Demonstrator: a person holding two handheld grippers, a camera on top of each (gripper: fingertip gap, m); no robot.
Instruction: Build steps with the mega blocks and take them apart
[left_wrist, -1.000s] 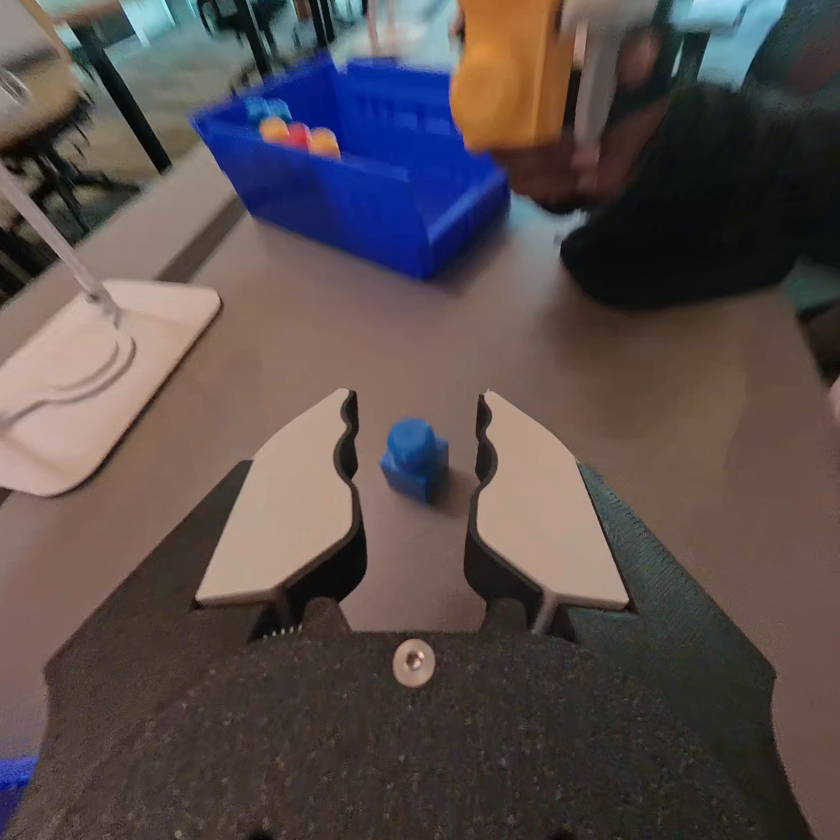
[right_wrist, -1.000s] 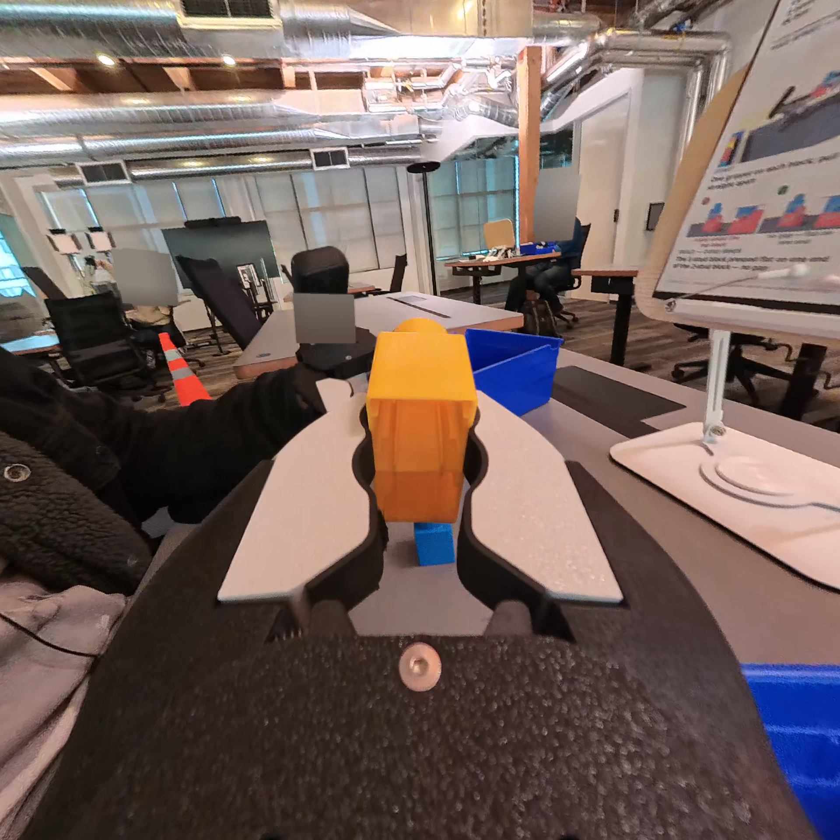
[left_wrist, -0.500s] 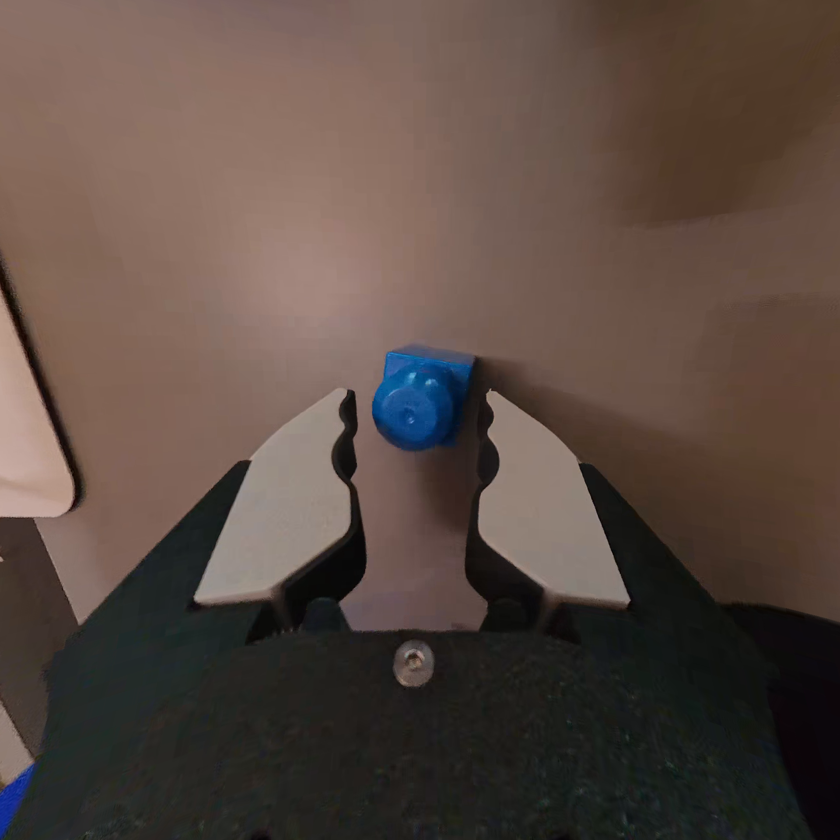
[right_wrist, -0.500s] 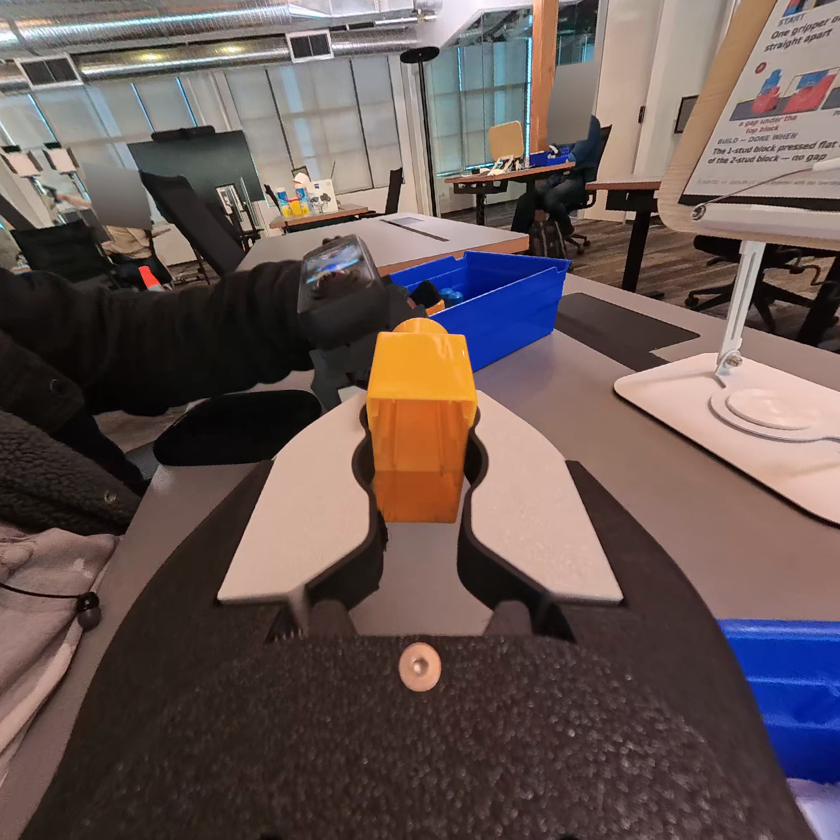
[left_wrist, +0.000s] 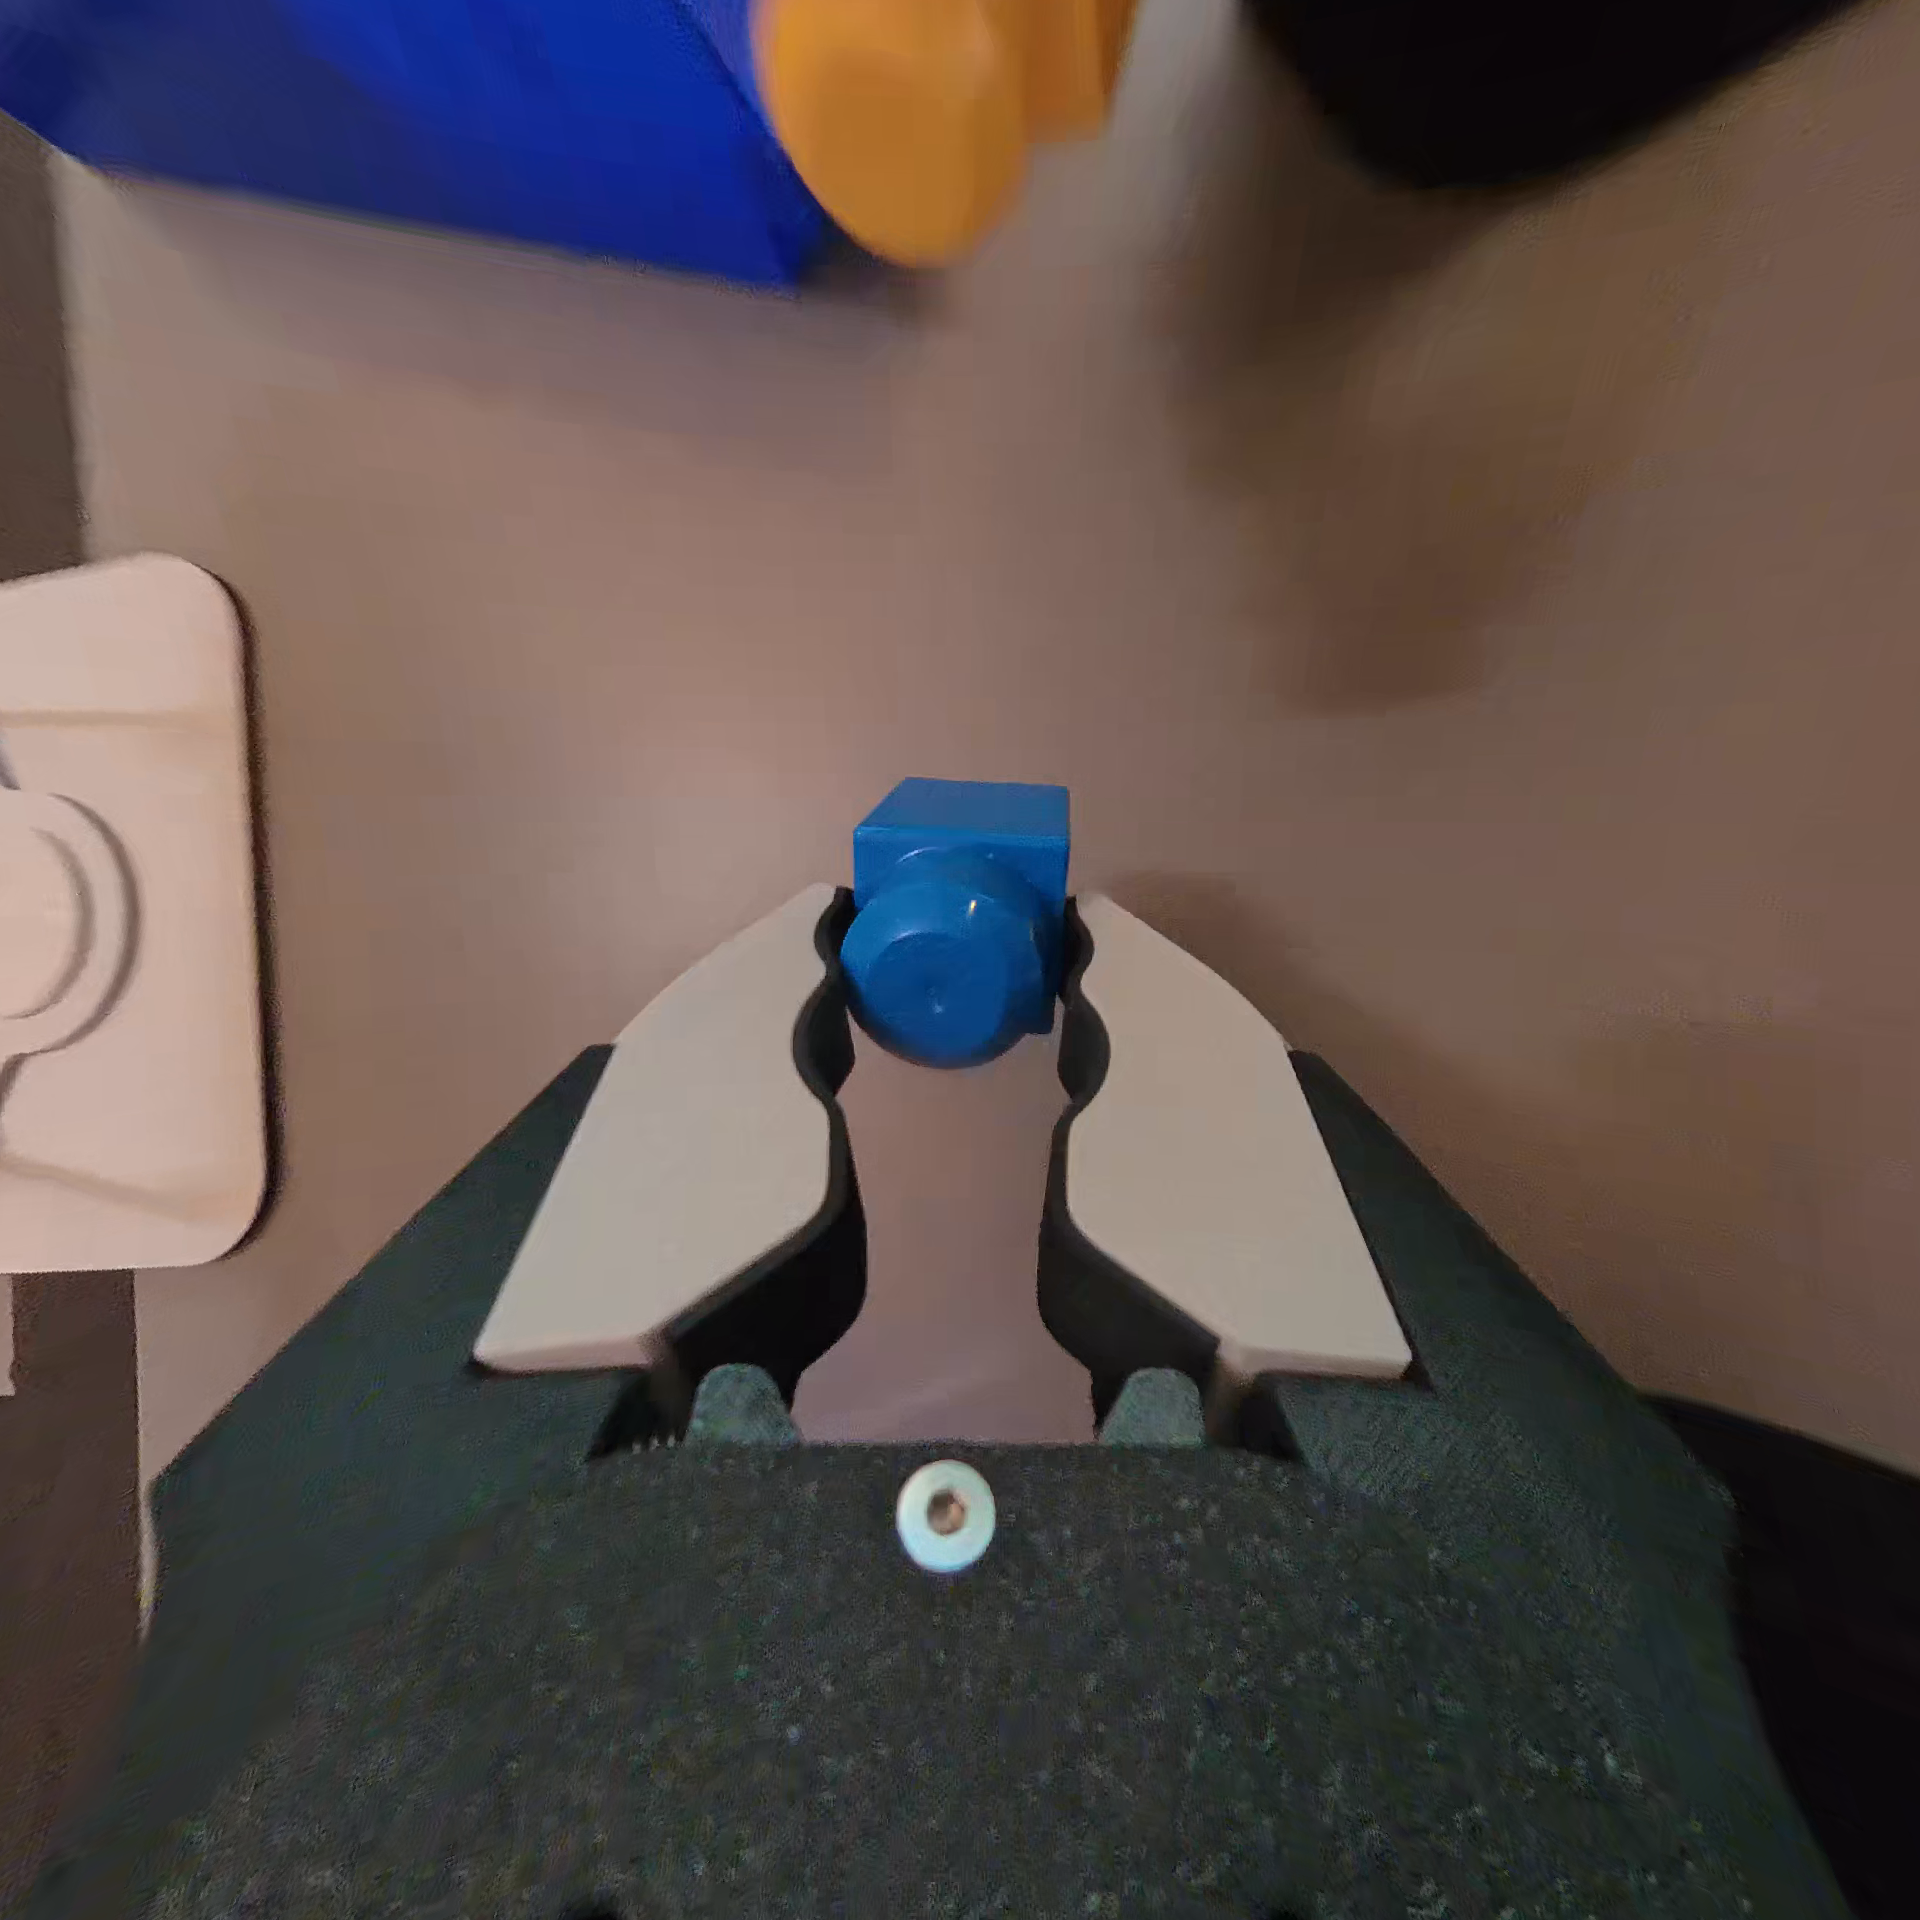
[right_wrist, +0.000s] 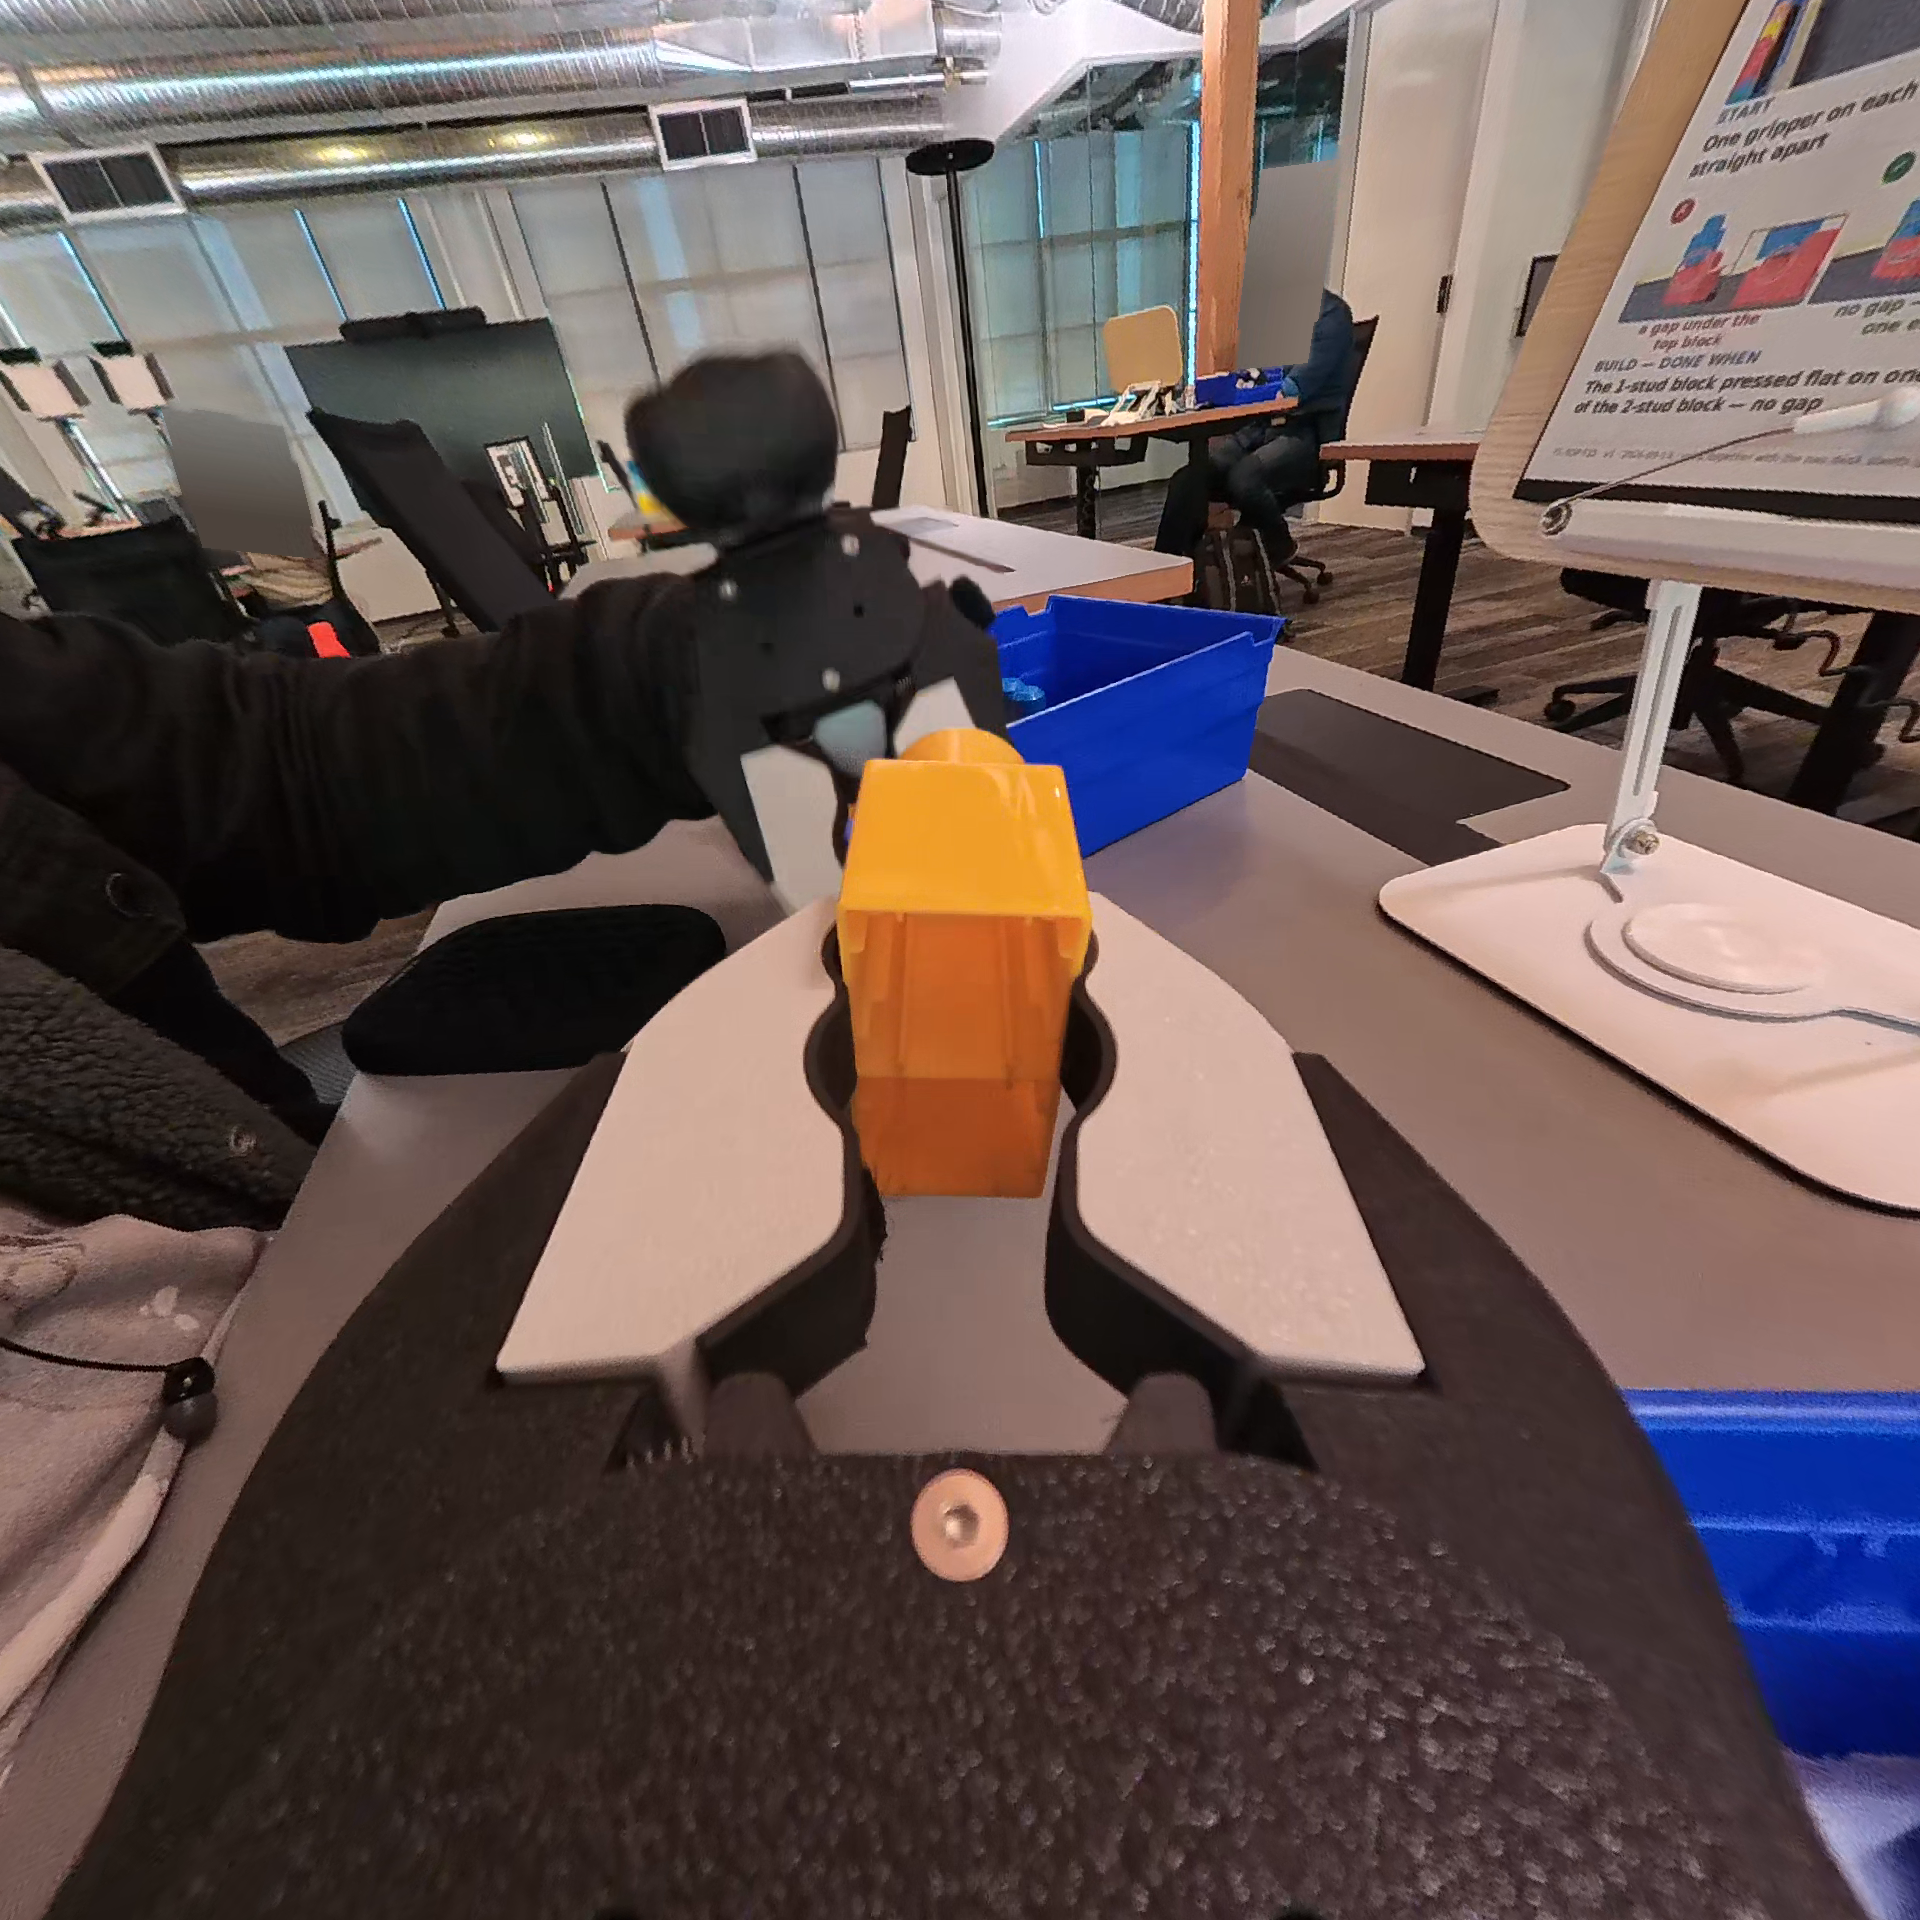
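A small blue one-stud block (left_wrist: 961, 914) stands on the grey table (left_wrist: 623, 623), stud towards the camera. My left gripper (left_wrist: 956, 920) points straight down and its two fingertips press the block's sides. My right gripper (right_wrist: 961, 945) is shut on an orange block (right_wrist: 961, 997), held above the table with its hollow underside towards the camera. The orange block also shows blurred at the top of the left wrist view (left_wrist: 914, 125). In the right wrist view one grey finger (right_wrist: 784, 821) of the left gripper shows just behind the orange block, which hides the blue block.
A blue bin (right_wrist: 1132, 696) stands at the far side of the table and also shows in the left wrist view (left_wrist: 416, 104). A white stand base (right_wrist: 1662, 966) carries an instruction board (right_wrist: 1766, 260) on the right. A second blue bin (right_wrist: 1787, 1558) is near right. A black sleeve (right_wrist: 364, 748) reaches in from the left.
My left gripper tipped to point down, lowered over the blue block and narrowed its fingers onto it. The right gripper kept the orange block and came closer to the left gripper.
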